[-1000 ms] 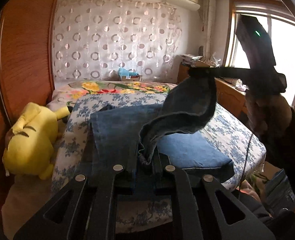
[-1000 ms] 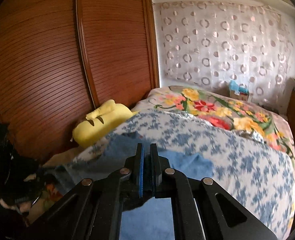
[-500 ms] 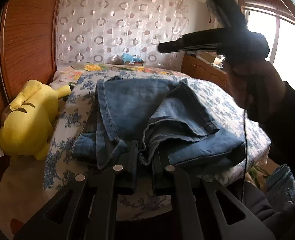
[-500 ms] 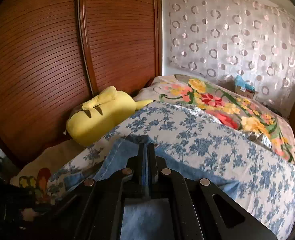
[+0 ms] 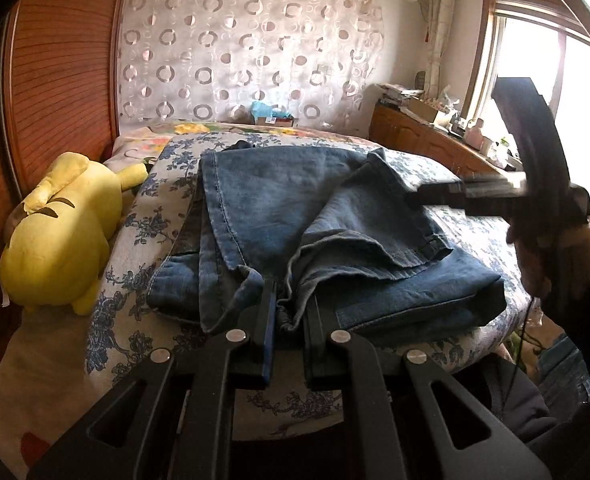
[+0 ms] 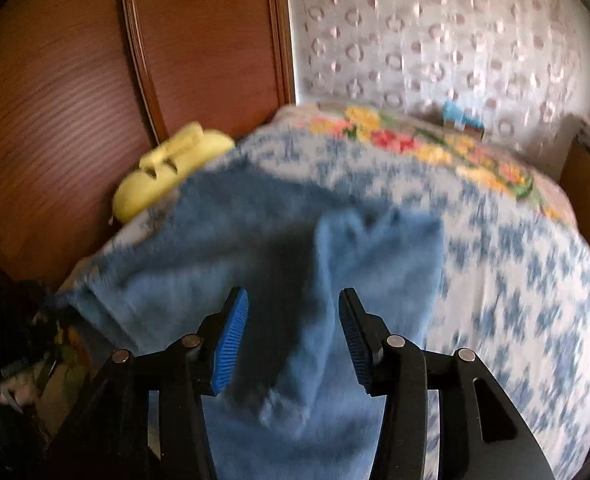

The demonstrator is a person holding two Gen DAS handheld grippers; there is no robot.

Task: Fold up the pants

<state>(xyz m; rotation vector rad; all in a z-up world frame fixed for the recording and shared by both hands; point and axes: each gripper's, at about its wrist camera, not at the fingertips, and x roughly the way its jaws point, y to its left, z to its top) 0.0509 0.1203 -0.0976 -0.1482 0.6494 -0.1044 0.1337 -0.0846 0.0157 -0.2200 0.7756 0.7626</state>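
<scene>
Mid-fold: jeans (image 5: 315, 216) lying on bed (image 5: 143, 216), leg end laid over. Left claw (image 5: 289, 312) pinched on hem. Right claw (image 6: 293, 336) opening above denim, nothing gripped. Next, probably: release left, flatten rumpled top layer, square edges.

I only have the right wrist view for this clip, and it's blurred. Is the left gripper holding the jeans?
Observer: Yes. The left gripper is shut on a bunched edge of the jeans.
Operator: Where is the right gripper, seen from there?
Observer: The right gripper hangs over the far right side of the jeans, jaws opening.
Operator: Anything beyond it?
Observer: A bright window above a cluttered wooden counter.
</scene>
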